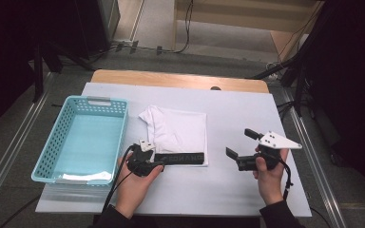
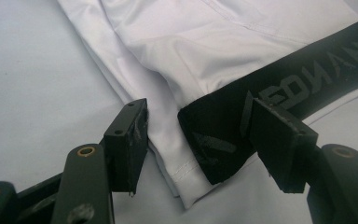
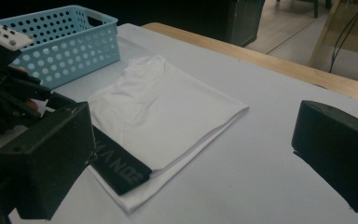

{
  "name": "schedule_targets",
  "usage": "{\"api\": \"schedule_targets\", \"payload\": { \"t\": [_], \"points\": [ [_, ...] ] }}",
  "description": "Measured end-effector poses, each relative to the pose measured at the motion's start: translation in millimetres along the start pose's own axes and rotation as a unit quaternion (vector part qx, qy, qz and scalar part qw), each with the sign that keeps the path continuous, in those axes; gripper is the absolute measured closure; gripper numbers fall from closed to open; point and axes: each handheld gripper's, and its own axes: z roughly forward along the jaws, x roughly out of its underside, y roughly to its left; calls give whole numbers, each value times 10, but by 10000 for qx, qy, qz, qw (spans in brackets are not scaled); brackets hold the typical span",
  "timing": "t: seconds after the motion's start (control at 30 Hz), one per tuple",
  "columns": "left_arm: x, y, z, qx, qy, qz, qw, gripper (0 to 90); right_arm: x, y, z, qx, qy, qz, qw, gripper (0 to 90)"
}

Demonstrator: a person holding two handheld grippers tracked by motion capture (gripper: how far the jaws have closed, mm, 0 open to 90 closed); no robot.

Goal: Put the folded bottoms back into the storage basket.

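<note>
A folded white garment (image 1: 178,128) with a black lettered waistband (image 1: 178,158) along its near edge lies flat on the white table sheet. My left gripper (image 1: 158,164) is down on the table at the garment's near left corner. In the left gripper view its jaws (image 2: 205,140) stand apart on either side of that corner, with white cloth (image 2: 168,46) and the end of the waistband (image 2: 307,79) between them, lying loose. My right gripper (image 1: 241,144) is held above the table to the right of the garment, open and empty (image 3: 196,135).
A light blue perforated basket (image 1: 95,101) stands left of the garment, with something white at its near end (image 1: 88,175). The white sheet (image 1: 237,109) covers a wooden table whose far edge (image 1: 180,78) shows. Dark stands and cables surround the table.
</note>
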Motion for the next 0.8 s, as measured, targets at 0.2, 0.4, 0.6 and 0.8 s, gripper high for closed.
{"api": "schedule_targets", "payload": {
  "t": [0.2,0.4,0.6,0.8],
  "points": [
    [9,3,1,28,-46,1,10000,394,-158,-142,322,-64,167,75,9998,0],
    [12,5,-1,33,-50,2,10000,395,-236,-261,593,-40,417,90,9991,15],
    [11,14,-1,75,-48,5,10000,397,-303,-396,847,1,718,209,9972,158],
    [6,14,-2,74,-16,60,10000,402,-355,-506,1129,16,1114,219,9935,128]
  ]
}}
